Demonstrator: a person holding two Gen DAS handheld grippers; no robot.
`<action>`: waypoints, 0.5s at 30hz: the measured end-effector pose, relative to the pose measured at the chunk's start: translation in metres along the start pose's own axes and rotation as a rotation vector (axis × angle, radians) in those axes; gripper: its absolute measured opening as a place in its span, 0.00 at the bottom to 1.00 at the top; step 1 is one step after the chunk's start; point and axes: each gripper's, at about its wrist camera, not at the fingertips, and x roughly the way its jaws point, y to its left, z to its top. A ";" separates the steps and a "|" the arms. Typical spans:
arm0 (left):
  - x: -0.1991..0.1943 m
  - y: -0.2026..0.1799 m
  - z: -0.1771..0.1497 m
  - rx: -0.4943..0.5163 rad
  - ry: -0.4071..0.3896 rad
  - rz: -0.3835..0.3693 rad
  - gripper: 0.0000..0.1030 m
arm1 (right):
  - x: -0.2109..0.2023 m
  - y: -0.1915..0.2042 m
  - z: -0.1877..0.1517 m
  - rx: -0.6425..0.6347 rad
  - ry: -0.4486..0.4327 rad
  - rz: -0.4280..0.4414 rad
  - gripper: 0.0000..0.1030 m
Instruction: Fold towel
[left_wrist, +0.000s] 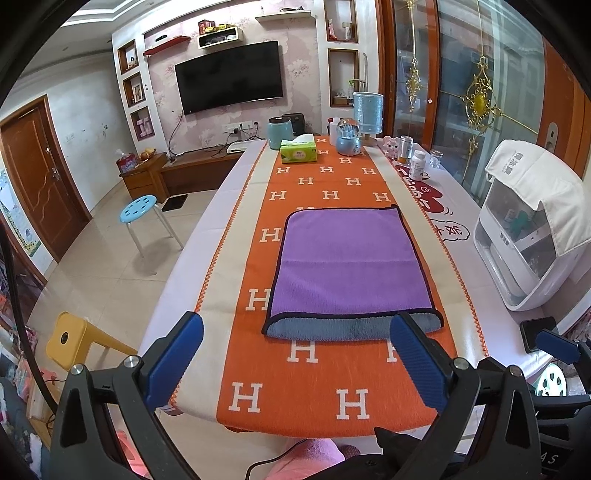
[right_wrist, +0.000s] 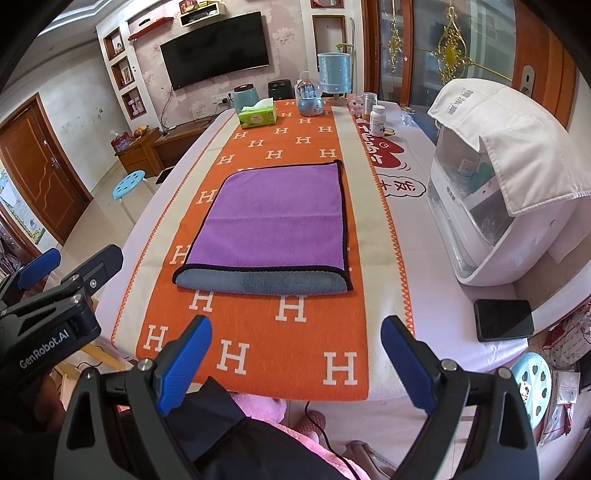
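A purple towel (left_wrist: 351, 258) with a grey underside and black trim lies folded flat on the orange H-patterned runner (left_wrist: 314, 387); it also shows in the right wrist view (right_wrist: 273, 225). Its near edge shows a grey strip (right_wrist: 258, 282). My left gripper (left_wrist: 295, 354) is open and empty, held above the table's near end, just short of the towel's near edge. My right gripper (right_wrist: 295, 360) is open and empty, also short of the towel. The left gripper also shows at the left of the right wrist view (right_wrist: 70, 269).
A white appliance (right_wrist: 491, 192) with a white cloth over it stands at the right. A black phone (right_wrist: 504, 319) lies at the near right. A green tissue box (right_wrist: 257, 114), jars, bottles and a blue container stand at the far end. Stools stand on the floor at the left.
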 end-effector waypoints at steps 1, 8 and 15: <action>0.001 0.000 0.001 0.000 0.000 0.001 0.98 | -0.001 -0.001 0.000 0.000 -0.001 0.001 0.91; -0.007 -0.003 -0.008 -0.005 0.003 0.025 0.98 | -0.001 0.002 -0.003 -0.002 -0.011 0.009 0.91; -0.010 -0.004 -0.010 -0.016 0.026 0.045 0.98 | -0.009 -0.005 -0.010 -0.009 -0.014 0.031 0.91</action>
